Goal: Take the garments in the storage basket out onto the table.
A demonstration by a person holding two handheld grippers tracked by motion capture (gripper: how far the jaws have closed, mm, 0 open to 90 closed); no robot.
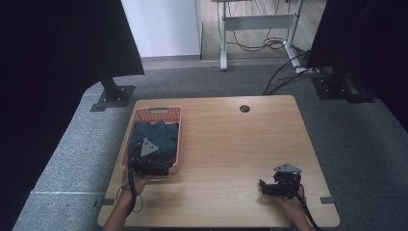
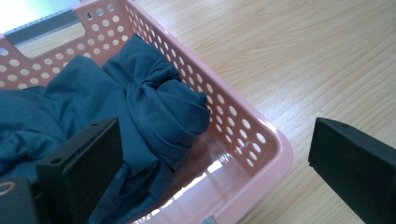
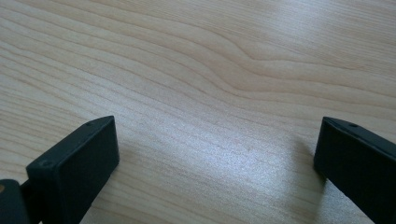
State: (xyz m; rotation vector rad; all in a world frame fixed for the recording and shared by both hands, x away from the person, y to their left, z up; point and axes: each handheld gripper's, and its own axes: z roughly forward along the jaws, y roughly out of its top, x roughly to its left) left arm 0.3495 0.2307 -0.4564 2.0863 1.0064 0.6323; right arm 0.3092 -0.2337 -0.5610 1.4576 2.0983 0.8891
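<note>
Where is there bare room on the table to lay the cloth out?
Bare wood runs from the basket to the table right edge, and between it and the right tool. Crowded: the basket, full of cloth, left tool over it.

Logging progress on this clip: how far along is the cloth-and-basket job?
Early. Done: nothing visibly; the dark blue cloth lies bunched inside the pink basket. In hand: the left gripper hangs open over the basket's near corner, one jaw above the cloth, the other outside the rim, gripping nothing. The right gripper is open over bare table. Left: grasping the cloth, by the look of it.
</note>
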